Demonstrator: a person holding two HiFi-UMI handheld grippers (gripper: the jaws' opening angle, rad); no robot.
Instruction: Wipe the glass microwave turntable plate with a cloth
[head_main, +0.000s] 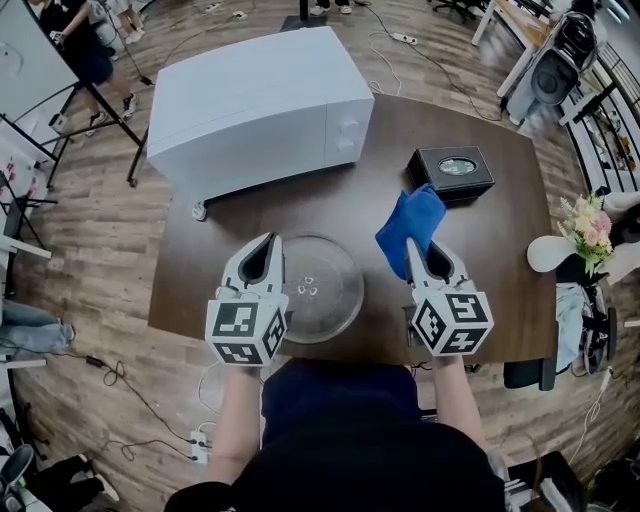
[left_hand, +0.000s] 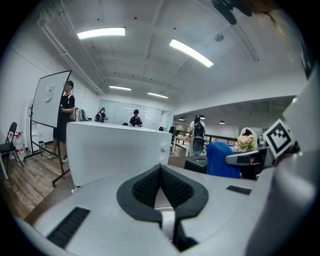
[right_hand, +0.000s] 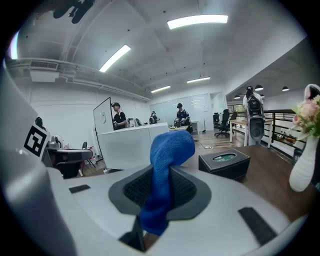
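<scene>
The round glass turntable plate (head_main: 318, 290) lies on the brown table (head_main: 500, 230), near its front edge. My left gripper (head_main: 272, 243) hovers over the plate's left rim, its jaws shut with nothing seen between them; the left gripper view shows the pads (left_hand: 145, 187) pressed together. My right gripper (head_main: 414, 247) is just right of the plate, shut on a blue cloth (head_main: 411, 222) that sticks up past the fingertips. In the right gripper view the cloth (right_hand: 169, 165) runs between the pads. Neither gripper view shows the plate.
A white microwave (head_main: 255, 105) stands at the table's back left with its door closed. A black tissue box (head_main: 451, 172) sits behind the cloth. At the right edge is a white vase with flowers (head_main: 585, 235). People stand by a whiteboard (left_hand: 50, 100) in the background.
</scene>
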